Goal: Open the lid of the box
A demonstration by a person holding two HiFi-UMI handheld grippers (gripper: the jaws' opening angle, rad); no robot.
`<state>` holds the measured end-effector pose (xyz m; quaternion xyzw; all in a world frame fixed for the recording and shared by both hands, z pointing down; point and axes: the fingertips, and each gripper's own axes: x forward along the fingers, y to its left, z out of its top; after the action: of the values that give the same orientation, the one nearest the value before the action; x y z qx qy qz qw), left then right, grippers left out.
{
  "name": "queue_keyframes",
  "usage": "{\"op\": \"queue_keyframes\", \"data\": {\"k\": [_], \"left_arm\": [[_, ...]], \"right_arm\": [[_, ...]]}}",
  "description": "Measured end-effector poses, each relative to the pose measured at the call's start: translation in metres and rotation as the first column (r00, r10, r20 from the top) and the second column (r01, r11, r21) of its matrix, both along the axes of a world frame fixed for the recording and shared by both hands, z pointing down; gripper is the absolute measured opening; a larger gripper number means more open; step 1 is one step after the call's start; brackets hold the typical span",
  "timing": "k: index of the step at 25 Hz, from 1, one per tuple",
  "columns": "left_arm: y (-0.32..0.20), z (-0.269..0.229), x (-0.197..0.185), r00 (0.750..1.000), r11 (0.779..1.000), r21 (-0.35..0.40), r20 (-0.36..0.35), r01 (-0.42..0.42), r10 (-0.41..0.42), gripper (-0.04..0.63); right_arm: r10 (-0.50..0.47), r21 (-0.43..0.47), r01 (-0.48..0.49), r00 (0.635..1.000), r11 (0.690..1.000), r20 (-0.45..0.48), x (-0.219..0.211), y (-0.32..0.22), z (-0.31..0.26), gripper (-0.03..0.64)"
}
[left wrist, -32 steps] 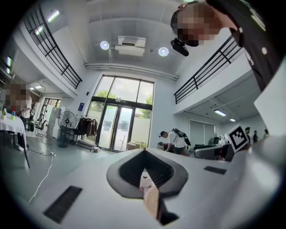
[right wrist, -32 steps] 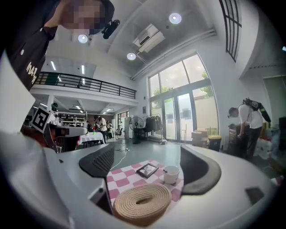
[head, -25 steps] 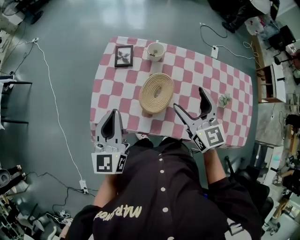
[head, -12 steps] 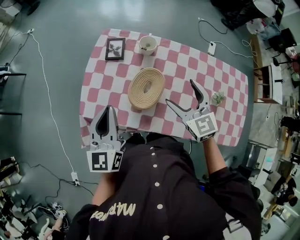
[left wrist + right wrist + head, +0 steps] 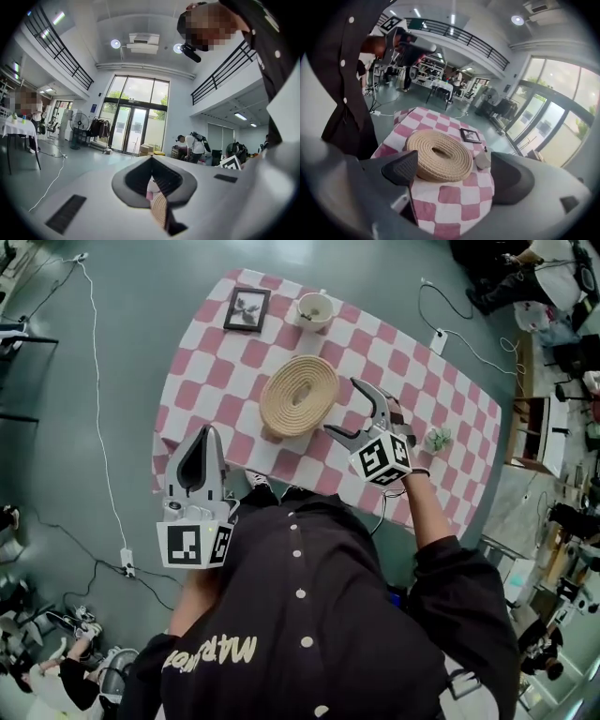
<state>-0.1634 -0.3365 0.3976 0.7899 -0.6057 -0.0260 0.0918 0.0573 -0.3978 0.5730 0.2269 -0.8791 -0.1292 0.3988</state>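
- Opening wide, the jaws of the right gripper (image 5: pixel 341 407) pinch nothing; the woven box (image 5: pixel 298 395) lies just ahead of them.
- The left gripper (image 5: pixel 203 451) has its jaws pressed together and empty, at the near edge of the table (image 5: pixel 202 381).
- The box sits mid-table, lid on.
- The contents of the cup (image 5: pixel 314 310) cannot be made out.
- The shirt (image 5: pixel 309 615) print is not fully readable.

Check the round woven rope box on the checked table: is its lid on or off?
On. The tan coiled-rope lid lies flat and centred over the round woven box, with no gap showing.
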Motion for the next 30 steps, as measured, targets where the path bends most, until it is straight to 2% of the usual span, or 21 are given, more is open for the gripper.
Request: {"op": "queue_keyframes", "data": {"k": [4, 8, 12, 15, 19, 24, 30], "left_arm": [[0.005, -0.003, -0.002, 1.0, 1.0, 0.007, 0.014, 0.016, -0.016, 0.011], [0.012, 0.0, -0.011, 0.999, 0.999, -0.005, 0.005, 0.054, -0.054, 0.011], [0.019, 0.003, -0.018, 0.997, 0.996, -0.019, 0.006, 0.082, -0.082, 0.011], [0.024, 0.007, -0.022, 0.994, 0.994, -0.028, 0.002, 0.105, -0.105, 0.011], [0.029, 0.009, -0.026, 0.992, 0.992, -0.035, 0.001, 0.125, -0.125, 0.011], [0.037, 0.011, -0.033, 0.987, 0.987, -0.036, 0.021, 0.159, -0.158, 0.011], [0.04, 0.019, -0.039, 0.984, 0.982, -0.061, 0.01, 0.18, -0.18, 0.011]], "right_arm": [[-0.148, -0.045, 0.144, 0.983, 0.989, -0.107, -0.008, 0.008, 0.036, 0.483], [-0.307, -0.136, 0.285, 0.934, 0.949, -0.183, -0.018, 0.02, 0.062, 0.486], [-0.478, -0.204, 0.432, 0.811, 0.878, -0.337, -0.018, 0.025, 0.087, 0.486], [-0.573, -0.265, 0.508, 0.723, 0.82, -0.387, -0.023, 0.028, 0.099, 0.485], [-0.661, -0.364, 0.551, 0.63, 0.751, -0.408, -0.029, 0.029, 0.111, 0.476], [-0.748, -0.511, 0.548, 0.514, 0.662, -0.419, -0.024, 0.039, 0.126, 0.451], [-0.778, -0.551, 0.55, 0.461, 0.628, -0.427, -0.03, 0.037, 0.133, 0.441]]}}
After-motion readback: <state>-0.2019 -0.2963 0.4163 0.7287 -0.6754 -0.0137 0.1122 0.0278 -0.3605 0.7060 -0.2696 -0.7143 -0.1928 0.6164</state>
